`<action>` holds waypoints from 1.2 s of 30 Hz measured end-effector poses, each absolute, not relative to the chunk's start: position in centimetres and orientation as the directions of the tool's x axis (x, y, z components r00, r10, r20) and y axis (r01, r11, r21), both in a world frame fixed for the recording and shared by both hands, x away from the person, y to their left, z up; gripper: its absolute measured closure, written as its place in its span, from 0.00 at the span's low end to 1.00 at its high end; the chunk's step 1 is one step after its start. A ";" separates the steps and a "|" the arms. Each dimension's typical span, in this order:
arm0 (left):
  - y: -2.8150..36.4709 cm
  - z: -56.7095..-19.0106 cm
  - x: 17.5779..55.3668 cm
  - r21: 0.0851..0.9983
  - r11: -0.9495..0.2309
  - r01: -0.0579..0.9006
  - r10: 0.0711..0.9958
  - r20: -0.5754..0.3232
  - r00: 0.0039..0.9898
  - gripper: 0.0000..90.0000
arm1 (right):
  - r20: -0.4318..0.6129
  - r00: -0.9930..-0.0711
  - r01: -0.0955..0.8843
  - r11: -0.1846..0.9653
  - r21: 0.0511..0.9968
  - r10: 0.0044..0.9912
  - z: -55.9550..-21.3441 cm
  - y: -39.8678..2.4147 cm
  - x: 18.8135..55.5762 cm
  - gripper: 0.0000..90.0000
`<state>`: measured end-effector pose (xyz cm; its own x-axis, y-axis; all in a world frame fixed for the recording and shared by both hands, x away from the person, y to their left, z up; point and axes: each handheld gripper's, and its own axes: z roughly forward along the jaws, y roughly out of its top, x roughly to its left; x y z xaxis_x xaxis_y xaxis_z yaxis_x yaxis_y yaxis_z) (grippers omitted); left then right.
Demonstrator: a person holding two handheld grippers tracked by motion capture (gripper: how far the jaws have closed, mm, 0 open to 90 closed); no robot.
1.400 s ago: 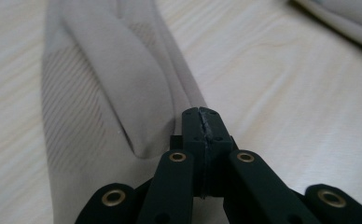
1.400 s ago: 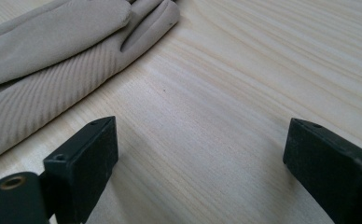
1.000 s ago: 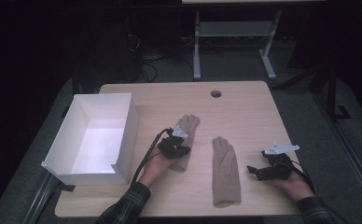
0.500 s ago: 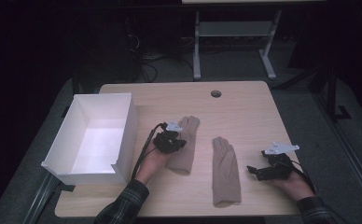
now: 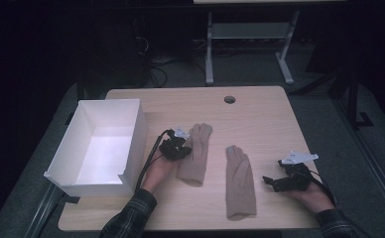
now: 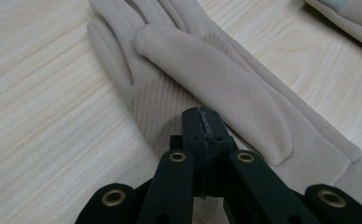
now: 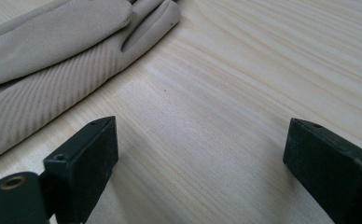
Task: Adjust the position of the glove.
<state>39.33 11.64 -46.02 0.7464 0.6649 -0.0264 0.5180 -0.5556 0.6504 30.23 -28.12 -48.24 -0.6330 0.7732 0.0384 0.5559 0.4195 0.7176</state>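
Beige glove (image 6: 226,88) under closed left tool (image 6: 202,116)

Jaws spread above table (image 7: 226,93); beige glove (image 7: 53,60) lies beside.

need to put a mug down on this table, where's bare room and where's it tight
Bare wood runs across the far strip around the round cable hole, and along the right edge beyond the right gripper. The near left corner in front of the white open box is free too. It is crowded mid-table: two beige fabric gloves, and the left gripper, jaws closed.
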 end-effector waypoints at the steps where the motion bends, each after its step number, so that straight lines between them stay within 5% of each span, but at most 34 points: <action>1: 11.6 -46.0 39.2 0.651 -0.555 0.517 0.661 -0.033 0.750 1.00 | 0.038 -0.634 0.556 0.421 0.717 0.772 -48.2 -28.1 30.2 0.10; 36: 11.2 -45.9 32.4 0.633 -0.601 0.489 0.541 -0.128 0.831 1.00 | 0.041 -0.634 0.557 0.419 0.717 0.773 -48.2 -28.1 30.2 0.10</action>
<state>32.37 11.15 -45.93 0.8311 0.5412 -0.1278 0.4886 -0.6010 0.6326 30.21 -28.09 -48.23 -0.6336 0.7726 0.0411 0.5572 0.4188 0.7171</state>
